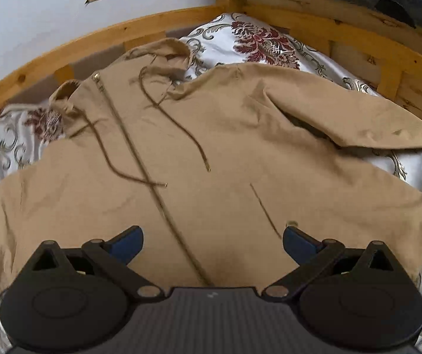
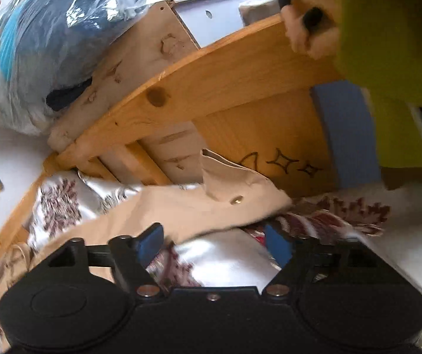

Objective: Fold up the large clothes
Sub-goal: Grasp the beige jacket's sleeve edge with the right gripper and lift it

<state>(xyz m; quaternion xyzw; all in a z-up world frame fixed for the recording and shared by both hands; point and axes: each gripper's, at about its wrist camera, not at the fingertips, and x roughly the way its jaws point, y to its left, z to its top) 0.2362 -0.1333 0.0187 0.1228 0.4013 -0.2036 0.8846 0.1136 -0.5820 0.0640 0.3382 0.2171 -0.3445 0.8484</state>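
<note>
Here a tan hooded jacket point(image 1: 211, 153) lies spread front-up across a bed covered with a white bedspread point(image 1: 240, 38) patterned in dark red flowers. In the left wrist view its zipper point(image 1: 140, 159) runs from the collar at the far left down toward the near middle, and two brown drawstrings point(image 1: 187, 129) trail loose over the chest. The hood point(image 1: 163, 51) sits bunched at the far side, close to the wooden bed frame point(image 1: 99, 41). One sleeve point(image 1: 358, 118) is folded across on the right, its cuff reaching toward the right edge of the bed.

The left claw point(image 1: 212, 236) hovers over the jacket's near hem, its jaws spread wide with the blue fingertips point(image 1: 128, 240) well apart and nothing between them.

The right wrist view is tilted and partly blurred. The right claw point(image 2: 215, 243) is also wide apart and holds nothing; it sits over the bedspread, with the sleeve cuff point(image 2: 234, 188) and its metal snap point(image 2: 236, 199) just beyond the fingertips. Behind the cuff stands a wooden panel point(image 2: 270, 135) with small stars drawn on it. A plastic-wrapped blue bundle point(image 2: 48, 38) rests above the frame at far left, and a yellow-green garment point(image 2: 388, 44) fills the far right.
</note>
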